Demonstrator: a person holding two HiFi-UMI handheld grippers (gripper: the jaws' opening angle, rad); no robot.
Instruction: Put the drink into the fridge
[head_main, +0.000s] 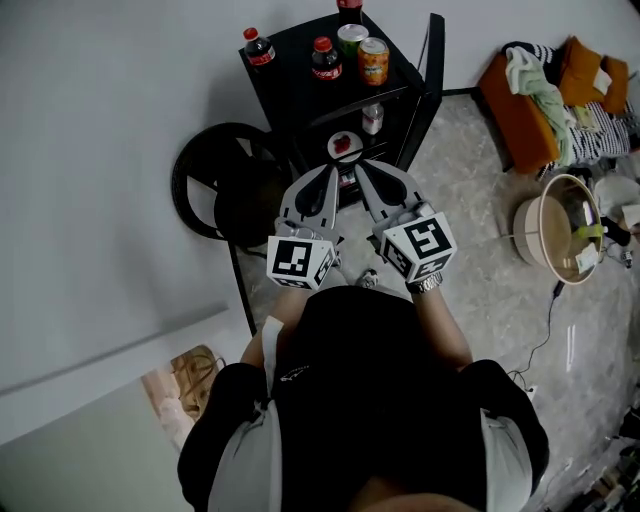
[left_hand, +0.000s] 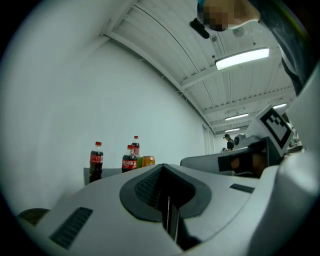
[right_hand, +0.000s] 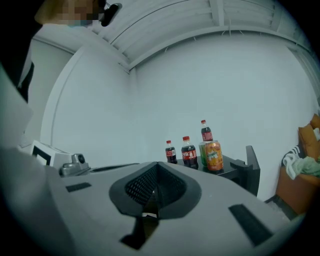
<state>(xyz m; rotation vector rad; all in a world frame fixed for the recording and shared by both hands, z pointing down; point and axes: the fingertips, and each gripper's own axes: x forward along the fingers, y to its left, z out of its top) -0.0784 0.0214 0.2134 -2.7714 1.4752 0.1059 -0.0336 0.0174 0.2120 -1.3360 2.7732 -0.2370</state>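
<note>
A black fridge (head_main: 293, 38) stands at the upper middle of the head view, its door (head_main: 433, 62) swung open toward the right. Three red-capped cola bottles (head_main: 326, 58) stand upright on its top. A green can (head_main: 351, 38) and an orange soda can (head_main: 374, 61) stand side by side there too. A small bottle (head_main: 372, 118) stands on an inner shelf.

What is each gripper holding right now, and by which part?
Nothing. The left gripper and the right gripper are both shut and empty; the drinks stand untouched on the black cabinet.
</note>
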